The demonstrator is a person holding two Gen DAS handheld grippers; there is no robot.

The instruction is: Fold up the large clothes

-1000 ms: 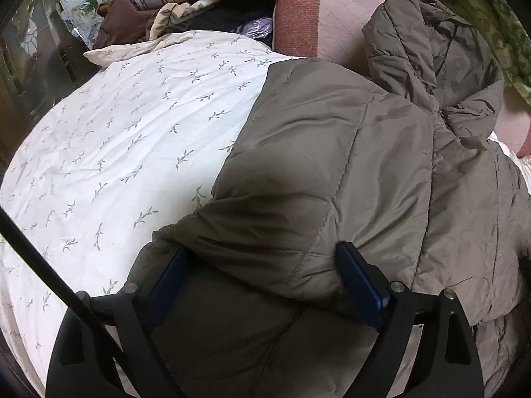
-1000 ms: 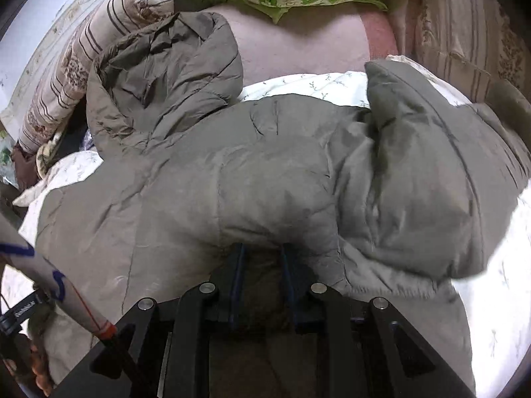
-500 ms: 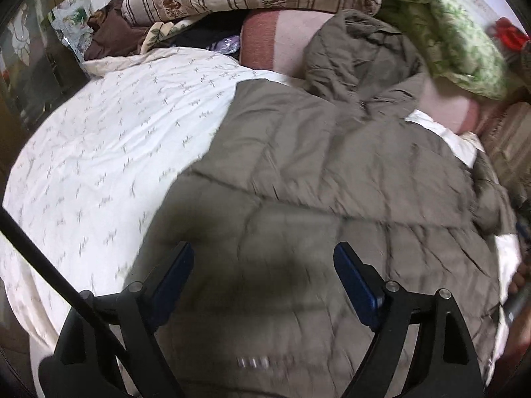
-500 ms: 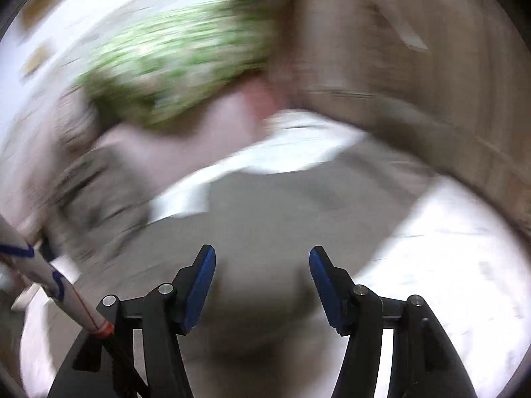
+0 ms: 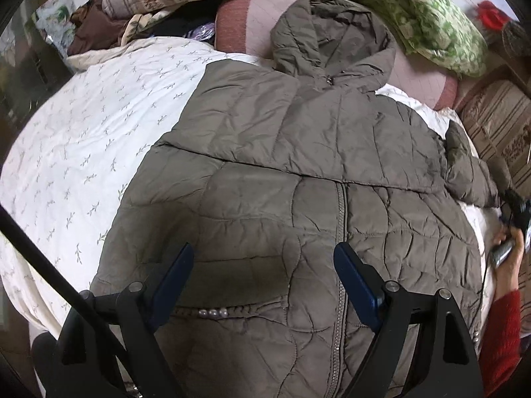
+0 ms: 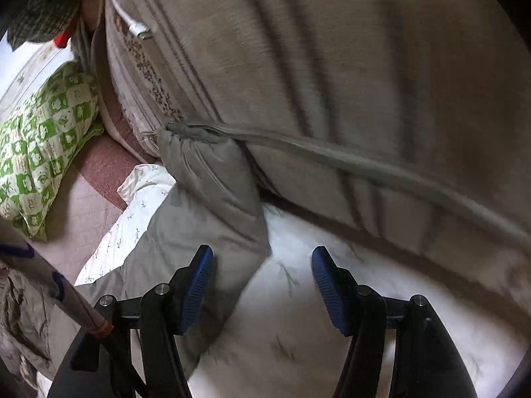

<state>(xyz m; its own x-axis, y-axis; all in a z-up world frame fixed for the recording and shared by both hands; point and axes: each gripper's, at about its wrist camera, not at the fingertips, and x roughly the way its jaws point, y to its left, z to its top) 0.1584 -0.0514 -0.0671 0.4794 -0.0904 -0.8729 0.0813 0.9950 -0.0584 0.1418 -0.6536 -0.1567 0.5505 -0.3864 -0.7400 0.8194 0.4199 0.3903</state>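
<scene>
An olive-brown quilted hooded jacket (image 5: 282, 165) lies spread front-up on the white leaf-print bedsheet (image 5: 83, 132), zipper (image 5: 341, 232) down the middle and hood (image 5: 332, 36) at the far end. My left gripper (image 5: 264, 265) is open and empty above the jacket's lower front. My right gripper (image 6: 262, 265) is open and empty above the sheet beside the jacket's right sleeve (image 6: 205, 205), whose cuff rests against a striped cushion; its left pad (image 6: 199, 282) is by the sleeve edge.
Striped beige cushions (image 6: 332, 83) and a pink pillow (image 5: 252, 20) line the bed's far side, with a green patterned quilt (image 5: 428, 20), also in the right wrist view (image 6: 39, 142). Piled clothes (image 5: 96, 23) sit at far left. A red-sleeved arm (image 5: 501, 331) is at right.
My right gripper let go of the jacket, opened and swung right to the sleeve. My left gripper pulled back; the folded-over jacket part now lies spread flat.
</scene>
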